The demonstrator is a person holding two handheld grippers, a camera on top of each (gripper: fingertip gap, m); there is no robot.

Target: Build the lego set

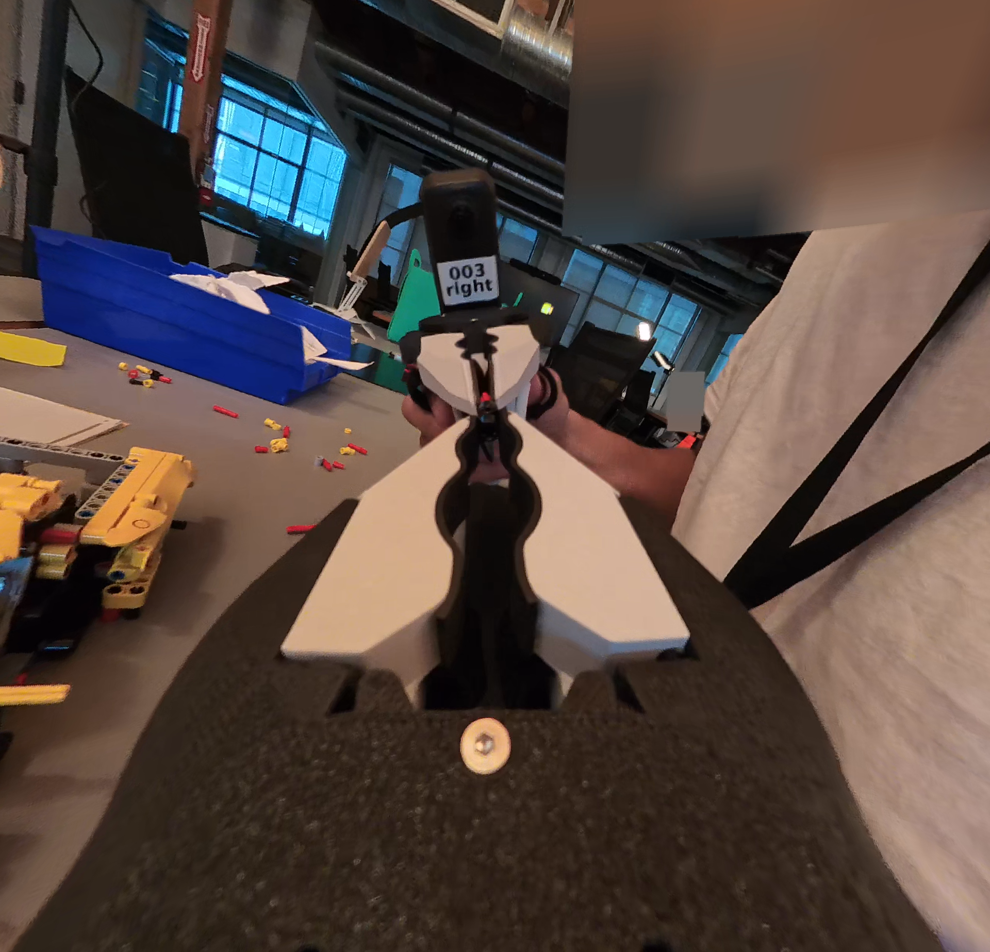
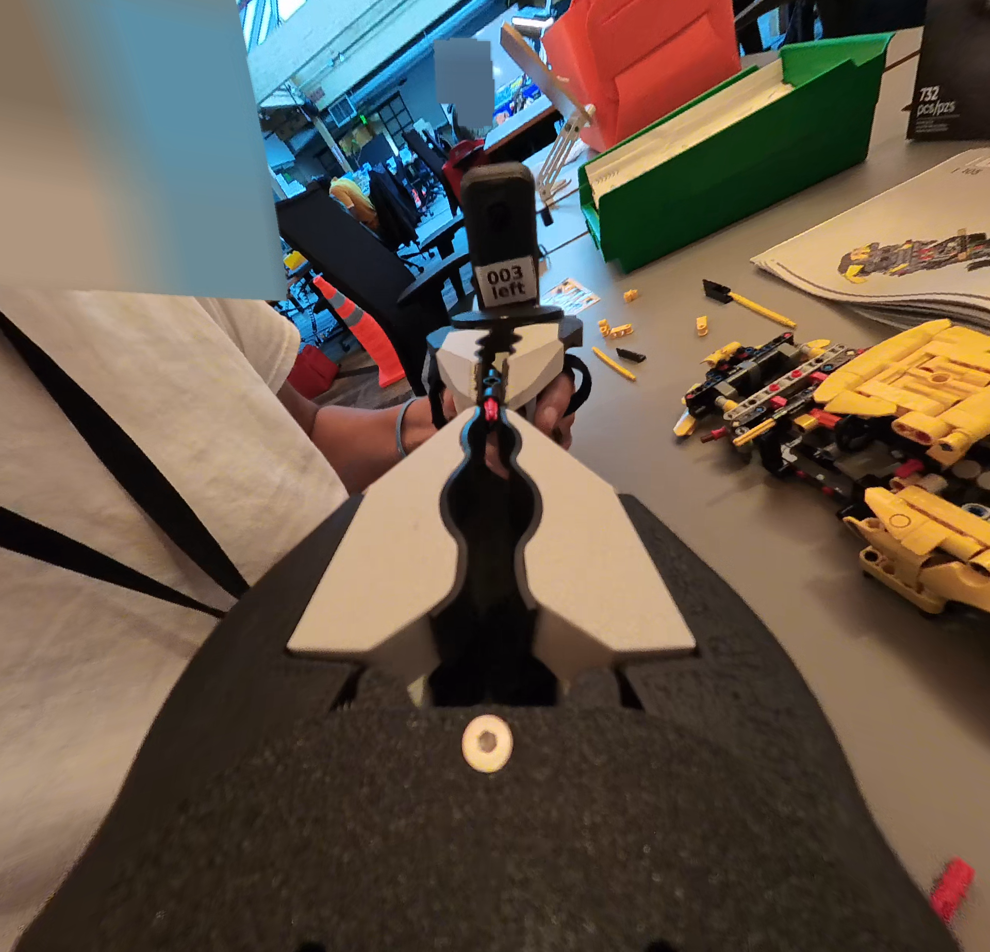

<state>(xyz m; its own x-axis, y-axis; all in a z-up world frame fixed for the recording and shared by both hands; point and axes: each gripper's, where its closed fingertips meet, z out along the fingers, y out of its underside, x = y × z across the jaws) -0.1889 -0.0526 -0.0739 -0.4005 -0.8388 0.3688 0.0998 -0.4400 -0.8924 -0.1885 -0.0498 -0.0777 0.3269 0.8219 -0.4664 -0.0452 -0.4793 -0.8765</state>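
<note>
Held up in the air between the two grippers, tip to tip, is a tiny lego piece: a red pin [image 2: 490,410] nipped in the right gripper [image 2: 488,417], whose jaws are clenched on it, meeting a small black part [image 2: 492,380] pinched in the clenched jaws of the left gripper [image 1: 486,433]. In the left wrist view the same bits are too small to sort out. The half-built yellow car [image 2: 878,444] sits on the grey table [image 2: 723,578], well off to the side of both grippers and untouched. Loose red and yellow pins [image 1: 278,444] lie scattered near it, with a yellow axle [image 2: 760,309] and an open instruction booklet [image 2: 884,273] beyond. Farther back stand a blue bin [image 1: 182,316] with crumpled paper and a green bin [image 2: 739,176], an orange bag [image 2: 643,42] behind that. Each gripper is gripped from below by a bare hand [image 2: 552,407], forearms drawn in toward a white shirt [image 2: 134,444]. Around is a workshop with big windows and office chairs.
</note>
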